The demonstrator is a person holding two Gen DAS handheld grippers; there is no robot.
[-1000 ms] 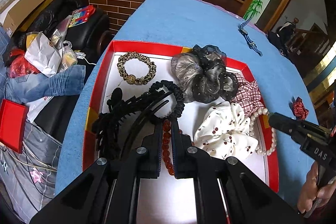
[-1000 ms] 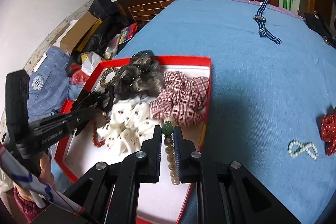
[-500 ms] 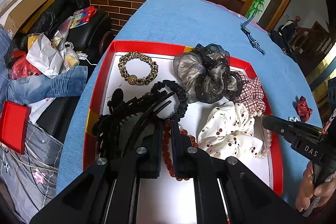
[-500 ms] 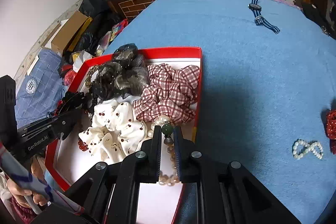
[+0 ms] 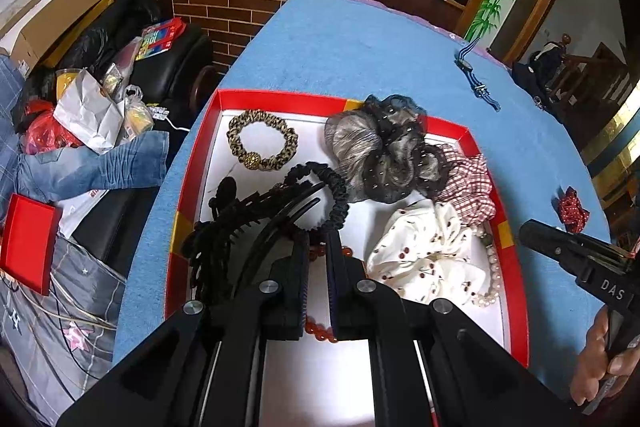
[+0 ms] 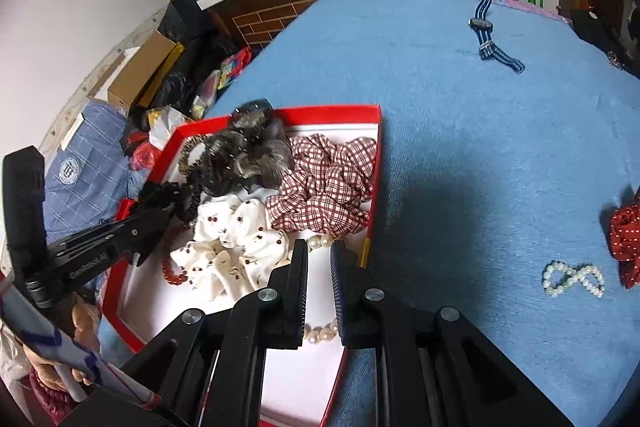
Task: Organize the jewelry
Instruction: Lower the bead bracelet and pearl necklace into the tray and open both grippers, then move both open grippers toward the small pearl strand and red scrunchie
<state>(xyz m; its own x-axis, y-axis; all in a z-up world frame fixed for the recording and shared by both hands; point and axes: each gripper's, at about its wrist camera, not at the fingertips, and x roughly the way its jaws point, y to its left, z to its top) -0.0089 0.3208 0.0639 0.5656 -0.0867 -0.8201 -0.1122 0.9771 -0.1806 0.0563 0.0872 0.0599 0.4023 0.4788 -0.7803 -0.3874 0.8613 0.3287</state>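
- While both grippers hang over the red tray, left gripper fingers pinch the red bead bracelet.
- Right gripper fingers pinch the pearl necklace.

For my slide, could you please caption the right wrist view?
Right gripper lowers pearl necklace into red tray of scrunchies.

Both grippers' fingers nearly closed.

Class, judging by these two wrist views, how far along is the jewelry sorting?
Done: scrunchies lie in the red box. In hand: left gripper over red beads, right gripper over the pearl necklace. Left: pearl bracelet, watch, red bow.
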